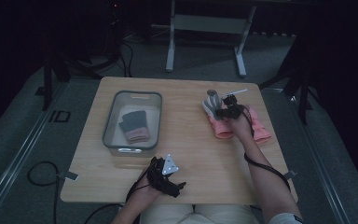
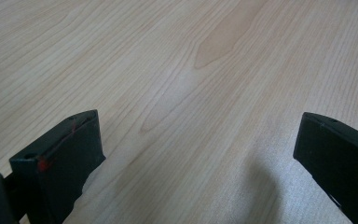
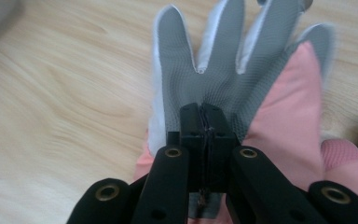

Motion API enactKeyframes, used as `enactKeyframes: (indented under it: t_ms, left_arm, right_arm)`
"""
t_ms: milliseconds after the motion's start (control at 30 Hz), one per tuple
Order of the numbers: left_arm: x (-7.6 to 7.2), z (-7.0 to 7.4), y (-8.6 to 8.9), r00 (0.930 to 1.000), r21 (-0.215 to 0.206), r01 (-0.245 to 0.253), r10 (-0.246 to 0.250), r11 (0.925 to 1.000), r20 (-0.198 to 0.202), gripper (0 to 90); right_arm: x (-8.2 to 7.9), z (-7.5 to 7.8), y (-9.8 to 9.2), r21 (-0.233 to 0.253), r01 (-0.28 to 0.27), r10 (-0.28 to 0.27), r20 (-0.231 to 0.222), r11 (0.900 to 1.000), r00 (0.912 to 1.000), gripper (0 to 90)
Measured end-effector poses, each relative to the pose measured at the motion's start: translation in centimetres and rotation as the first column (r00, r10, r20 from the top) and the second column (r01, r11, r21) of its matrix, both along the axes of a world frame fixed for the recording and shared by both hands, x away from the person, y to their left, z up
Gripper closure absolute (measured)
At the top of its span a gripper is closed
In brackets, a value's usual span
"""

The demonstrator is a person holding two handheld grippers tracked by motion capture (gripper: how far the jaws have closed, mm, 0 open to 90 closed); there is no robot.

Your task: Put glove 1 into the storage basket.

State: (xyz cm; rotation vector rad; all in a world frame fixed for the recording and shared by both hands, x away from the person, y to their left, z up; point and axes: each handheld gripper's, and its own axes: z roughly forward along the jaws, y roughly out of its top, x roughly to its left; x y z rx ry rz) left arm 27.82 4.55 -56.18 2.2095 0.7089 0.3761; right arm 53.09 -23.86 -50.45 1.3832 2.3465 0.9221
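Observation:
A grey and white glove [image 1: 212,101] [image 3: 214,60] lies at the table's far right, partly over a pink glove [image 1: 221,127] [image 3: 289,116]. My right gripper [image 1: 227,106] [image 3: 204,112] is shut on the grey glove's palm fabric, its jaws pressed together. A second pink glove [image 1: 260,128] lies just right of that hand. My left gripper [image 1: 179,185] [image 2: 200,121] rests near the table's front edge, open, with bare wood between its jaws.
A grey bin [image 1: 133,94] stands on the left half of the wooden table [image 1: 191,149] and holds a dark grey and pink glove [image 1: 134,125]. Cables trail off the front edge. A desk frame stands beyond the far edge.

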Motion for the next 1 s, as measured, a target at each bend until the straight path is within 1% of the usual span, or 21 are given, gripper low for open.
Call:
enactKeyframes:
  t_ms: [33,100,133,200,267,300,333,400,500,533,567,600,700,767,800,867,933,967,1000]
  left_arm:
    - [0.0,0.0,0.0,1.0000,-0.001,0.002,-0.002,1.0000,0.004,0.7]
    - [0.0,0.0,0.0,1.0000,-0.001,0.002,-0.002,1.0000,0.003,0.7]
    - [0.0,0.0,0.0,1.0000,-0.001,0.002,-0.002,1.0000,0.005,0.6]
    - [-0.1,0.0,-0.1,1.0000,-0.001,0.000,0.000,1.0000,0.009,0.7]
    - [-0.1,0.1,-0.1,0.9999,-0.003,0.004,-0.004,1.0000,0.014,0.7]
    - [-0.2,0.1,-0.1,0.9999,-0.002,0.004,-0.004,1.0000,0.016,0.7]
    - [-0.2,0.2,-0.1,0.9998,-0.002,0.006,-0.006,1.0000,0.020,0.7]
    - [-0.3,0.1,-0.2,0.9996,0.001,0.010,-0.010,0.9999,0.025,0.7]
    - [-0.3,0.1,-0.2,0.9993,0.013,0.012,-0.013,0.9998,0.036,0.6]
    - [-0.3,0.1,-0.3,0.9989,0.018,0.012,-0.013,0.9998,0.045,0.7]
    - [-0.4,0.1,-0.3,0.9983,0.019,0.011,-0.012,0.9998,0.057,0.7]
    - [-0.5,0.1,-0.3,0.9978,0.016,0.013,-0.014,0.9998,0.064,0.6]
    - [-0.5,0.2,-0.1,0.9973,0.008,0.013,-0.013,0.9999,0.072,0.7]
    - [-0.5,0.2,-0.1,0.9977,0.009,0.015,-0.015,0.9998,0.065,0.6]
    - [-0.5,0.2,0.0,0.9976,0.009,0.015,-0.015,0.9999,0.068,0.6]
    - [-0.5,0.2,-0.1,0.9976,0.007,0.015,-0.015,0.9999,0.068,0.7]
    - [-0.6,0.3,-0.1,0.9962,0.009,0.010,-0.011,0.9999,0.086,0.7]
    - [-0.7,0.3,0.0,0.9957,0.007,0.009,-0.009,0.9999,0.092,0.7]
    - [-0.7,0.4,0.0,0.9956,0.001,0.007,-0.007,1.0000,0.093,0.7]
  right_arm:
    - [-0.6,0.5,0.1,0.011,0.002,-0.002,0.017,1.000,0.9999,88.6]
    - [-1.9,1.8,0.2,0.050,0.002,-0.004,0.035,0.999,0.9994,88.6]
    - [-2.7,2.5,0.3,0.072,0.010,-0.013,0.047,0.997,0.9988,88.6]
    - [-4.5,3.9,0.6,0.078,0.005,-0.011,0.080,0.997,0.9967,88.7]
    - [-6.3,5.2,0.7,0.105,0.017,-0.028,0.111,0.994,0.9934,88.8]
    - [-7.2,5.8,0.8,0.110,0.018,-0.031,0.120,0.994,0.9923,88.8]
    - [-8.1,6.3,0.7,0.126,0.025,-0.042,0.135,0.992,0.9900,88.8]
    - [-9.7,7.1,0.7,0.149,0.034,-0.055,0.141,0.988,0.9885,88.8]
    - [-12.2,7.9,0.8,0.194,0.054,-0.087,0.163,0.979,0.9827,88.7]
    - [-13.0,8.0,1.1,0.199,0.057,-0.093,0.177,0.978,0.9798,88.7]
    - [-13.7,7.9,1.3,0.202,0.058,-0.096,0.182,0.978,0.9786,88.7]
    - [-14.3,7.7,1.4,0.213,0.066,-0.105,0.181,0.975,0.9778,88.7]
    - [-15.5,6.7,1.7,0.252,0.080,-0.123,0.156,0.964,0.9802,88.7]
    - [-16.0,6.0,2.0,0.254,0.095,-0.134,0.141,0.962,0.9808,88.7]
    - [-16.2,5.7,2.1,0.249,0.107,-0.145,0.142,0.963,0.9792,88.7]
    - [-16.4,4.8,2.3,0.224,0.126,-0.159,0.138,0.966,0.9776,88.6]
    - [-16.6,3.7,2.6,0.195,0.144,-0.174,0.142,0.970,0.9746,88.6]
    - [-16.6,3.1,2.8,0.169,0.145,-0.169,0.137,0.975,0.9760,88.6]
    - [-16.5,2.5,3.0,0.157,0.154,-0.175,0.131,0.975,0.9758,88.6]
